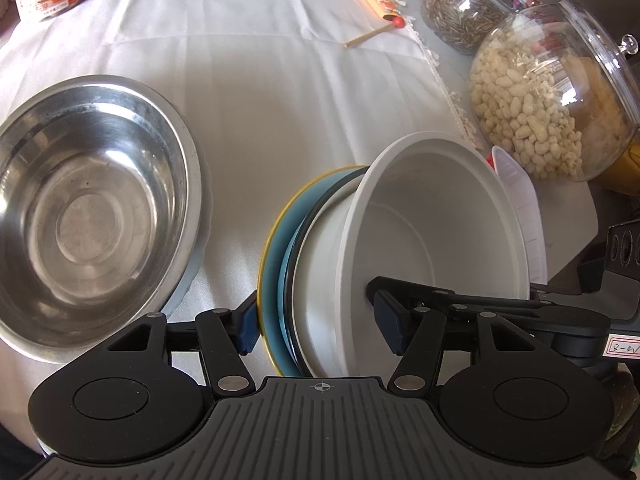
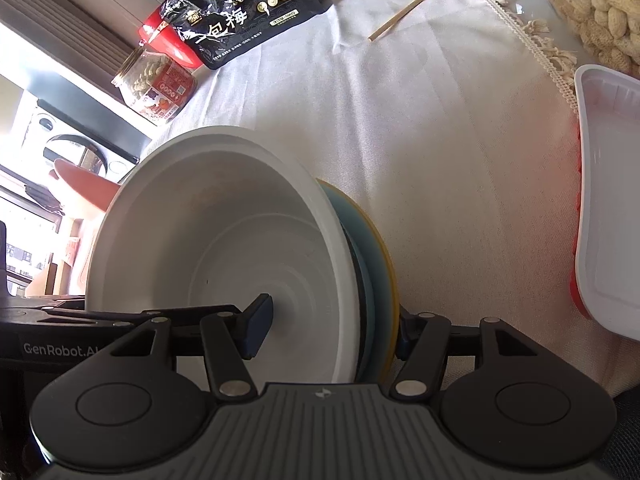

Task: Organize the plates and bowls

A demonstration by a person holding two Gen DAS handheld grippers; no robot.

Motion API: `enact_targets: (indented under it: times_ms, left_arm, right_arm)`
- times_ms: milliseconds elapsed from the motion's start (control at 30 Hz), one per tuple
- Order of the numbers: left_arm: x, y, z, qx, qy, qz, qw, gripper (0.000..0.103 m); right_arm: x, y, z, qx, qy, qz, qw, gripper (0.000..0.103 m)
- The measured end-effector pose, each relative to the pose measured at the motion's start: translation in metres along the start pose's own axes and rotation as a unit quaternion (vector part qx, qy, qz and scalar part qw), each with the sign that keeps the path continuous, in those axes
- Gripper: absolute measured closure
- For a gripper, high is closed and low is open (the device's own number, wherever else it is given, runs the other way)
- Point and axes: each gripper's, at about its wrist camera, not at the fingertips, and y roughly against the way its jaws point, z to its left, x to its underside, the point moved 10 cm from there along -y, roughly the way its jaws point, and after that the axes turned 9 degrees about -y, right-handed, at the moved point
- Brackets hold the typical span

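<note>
Both sets of jaws are clamped on the same stack, held on edge above the table. The left gripper (image 1: 320, 326) has one blue pad against the back of the blue plate (image 1: 276, 264) and the other inside the white bowl (image 1: 420, 240). The right gripper (image 2: 332, 330) grips from the opposite side, one pad on the bowl's inner floor and the other behind the plate's yellow rim.

The stack, from back to front: a glazed blue plate with a yellow edge, a dark-rimmed piece whose kind cannot be told, then the white bowl, matte, smooth and deep with a flat base. The bowl is empty.

To the left on the table lies a stainless steel bowl (image 1: 88, 208), wide, shallow, scuffed and empty. A white woven tablecloth (image 1: 280, 92) with creases and a fringed edge covers the table.

To the right stands a white plastic tray (image 2: 612, 200), rectangular with rounded corners, empty, red at its underside.

Farther out are a clear round jar of peanuts in the shell (image 1: 552, 96) and a second clear jar of dark seeds (image 1: 464, 4), both with knobbed lids. A glass jar with a printed label (image 2: 160, 84), a black printed snack bag (image 2: 244, 8) and a thin wooden stick (image 2: 404, 12) lie at the far edge.
</note>
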Motion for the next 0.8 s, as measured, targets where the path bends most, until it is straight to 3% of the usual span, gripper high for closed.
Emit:
enact_targets:
  times_ms: [533, 800]
  left_arm:
    - [-0.015, 0.030, -0.009, 0.012, -0.026, -0.032, 0.9991, 0.040]
    - [-0.038, 0.098, 0.021, -0.026, -0.048, -0.054, 0.9970, 0.040]
  right_arm:
    - [-0.011, 0.023, 0.017, 0.012, 0.020, -0.035, 0.999, 0.043]
    - [-0.029, 0.037, 0.085, -0.029, 0.053, -0.064, 0.996, 0.042]
